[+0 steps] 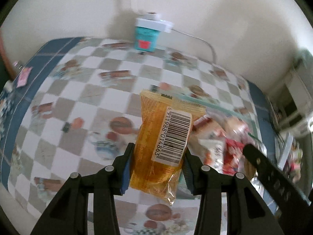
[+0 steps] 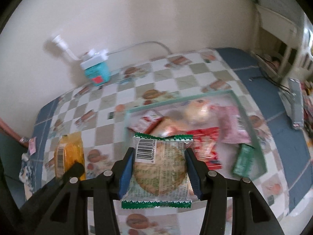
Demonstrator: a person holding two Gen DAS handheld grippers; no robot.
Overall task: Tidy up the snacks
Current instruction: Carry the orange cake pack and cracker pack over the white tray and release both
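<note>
My left gripper (image 1: 157, 154) is shut on a yellow snack packet (image 1: 162, 135) with a barcode label, held above the checkered tablecloth. It also shows at the left of the right wrist view (image 2: 68, 154). My right gripper (image 2: 159, 156) is shut on a green-edged clear cracker packet (image 2: 159, 168) with a round cracker inside. Just beyond it stands a clear tray with a pale green rim (image 2: 252, 129) holding several snack packets: red (image 2: 205, 143), pink (image 2: 232, 125) and green (image 2: 243, 159). The same pile is blurred at the right of the left wrist view (image 1: 225, 137).
A teal and white box (image 1: 145, 39) with a white cord stands at the table's far edge against the wall. The checkered cloth (image 2: 176, 78) covers a blue-edged table. A small pink packet (image 1: 24, 76) lies at the far left. White furniture (image 2: 277, 29) stands at the right.
</note>
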